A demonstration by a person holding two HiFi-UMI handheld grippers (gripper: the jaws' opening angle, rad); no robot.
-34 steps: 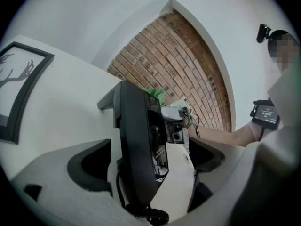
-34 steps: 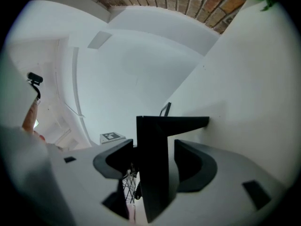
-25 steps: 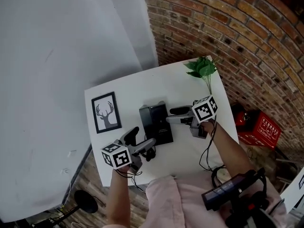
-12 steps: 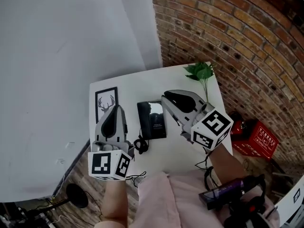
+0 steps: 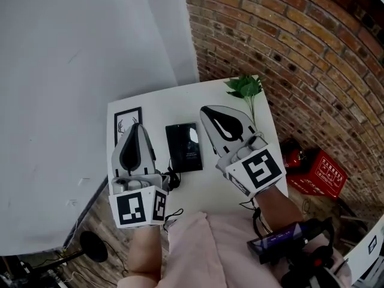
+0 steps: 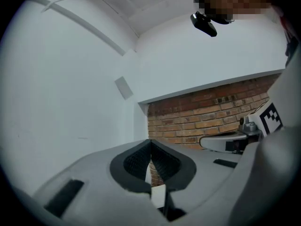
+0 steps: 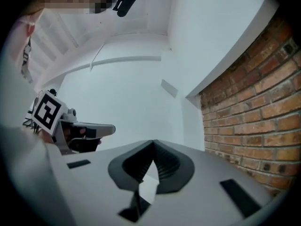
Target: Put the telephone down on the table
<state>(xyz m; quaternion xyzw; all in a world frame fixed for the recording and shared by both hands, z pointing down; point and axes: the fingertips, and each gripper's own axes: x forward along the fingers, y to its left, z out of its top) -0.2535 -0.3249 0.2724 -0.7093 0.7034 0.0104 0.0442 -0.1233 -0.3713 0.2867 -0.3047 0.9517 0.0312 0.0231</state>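
We've got both tongs up off the table [image 5: 157, 108] and empty. The left gripper [image 5: 135, 127] and right gripper [image 5: 207, 109] have just been closing, and each gripper view shows the pads meeting w/ nothing between them, only wall beyond. The black telephone [image 5: 184, 147] lies flat on the white top, approx. mid-table, in the gap between the two grippers, touched by neither. Its coiled cord [image 5: 173, 179] bunches at the near left corner of the phone. A framed deer picture [image 5: 122, 123] sits by the table's left edge, partly hidden by our left gripper. A green plant sprig [image 5: 245, 87] takes the far right corner, close to the brick wall [image 5: 288, 53]. Bare top shows behind the phone & to its right — a red crate [image 5: 316, 168] stands on the floor past the right edge.
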